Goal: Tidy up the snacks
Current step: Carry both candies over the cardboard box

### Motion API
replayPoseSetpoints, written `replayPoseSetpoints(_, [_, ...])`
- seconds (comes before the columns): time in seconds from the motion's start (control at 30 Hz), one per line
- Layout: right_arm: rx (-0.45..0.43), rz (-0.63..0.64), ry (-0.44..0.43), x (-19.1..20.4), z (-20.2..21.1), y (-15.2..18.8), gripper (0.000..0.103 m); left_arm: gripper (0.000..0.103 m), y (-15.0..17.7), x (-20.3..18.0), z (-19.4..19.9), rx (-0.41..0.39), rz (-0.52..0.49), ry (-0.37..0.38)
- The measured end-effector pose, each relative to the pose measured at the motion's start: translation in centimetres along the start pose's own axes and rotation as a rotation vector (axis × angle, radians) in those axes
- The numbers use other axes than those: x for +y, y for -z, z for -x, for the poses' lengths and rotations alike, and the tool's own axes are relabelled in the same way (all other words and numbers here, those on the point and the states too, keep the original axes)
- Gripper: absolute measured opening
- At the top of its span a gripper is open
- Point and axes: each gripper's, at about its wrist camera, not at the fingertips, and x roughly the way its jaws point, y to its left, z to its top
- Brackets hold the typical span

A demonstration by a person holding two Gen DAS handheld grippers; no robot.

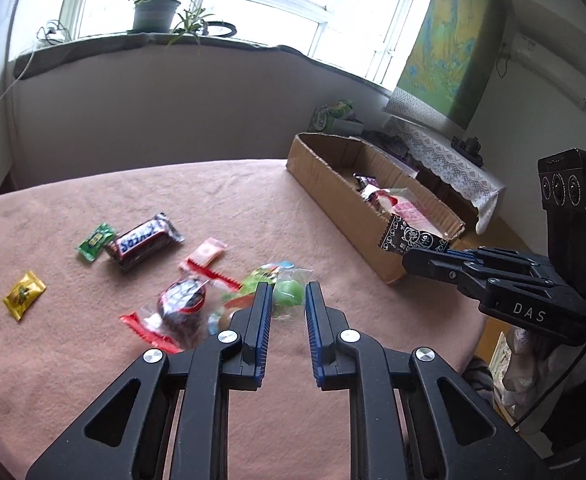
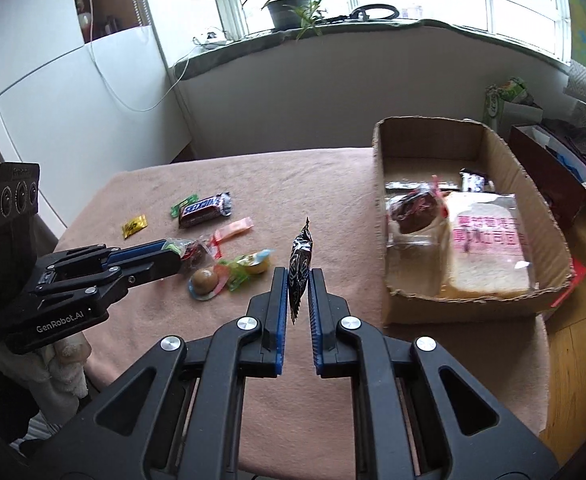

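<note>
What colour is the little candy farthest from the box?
Yellow candy, clearest in the left wrist view.

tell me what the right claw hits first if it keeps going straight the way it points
Probably the bare pink tablecloth, just left of the cardboard box; depth is unclear. The right claw grips a black packet.

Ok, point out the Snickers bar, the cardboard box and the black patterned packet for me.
Snickers bar (image 1: 143, 243), left wrist view, middle of the wrapper.
Cardboard box (image 2: 379, 200), right wrist view, its left wall.
Black patterned packet (image 2: 300, 258), right wrist view, upper half above the pads.
</note>
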Motion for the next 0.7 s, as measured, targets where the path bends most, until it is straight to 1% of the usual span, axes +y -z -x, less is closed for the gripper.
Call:
replayPoseSetpoints(0.27, [-0.046, -0.077, 0.095, -6.1, 1.9, -1.4, 0.01, 0.016, -3.4, -3.0, -2.7, -0.028, -0.028, 0.062])
replayPoseSetpoints(0.47, [-0.078, -0.105, 0.137, -9.8, 2.0, -3.9, 0.01, 0.016, -6.2, -5.0, -5.5, -0.033, -0.057, 0.083])
replayPoseSetpoints(0.6, [-0.086, -0.14, 0.141, -12.5, 1.1, -5.8, 0.01, 0.016, -8.1, -6.4, -7.7, -0.022, -0.091, 0.079])
replayPoseSetpoints(0.7, [-0.071, -0.16, 0.137, -14.3, -0.2, -7.1, 0.01, 0.016, -9.3, -7.1, -9.5, -0.007, -0.104, 0.075])
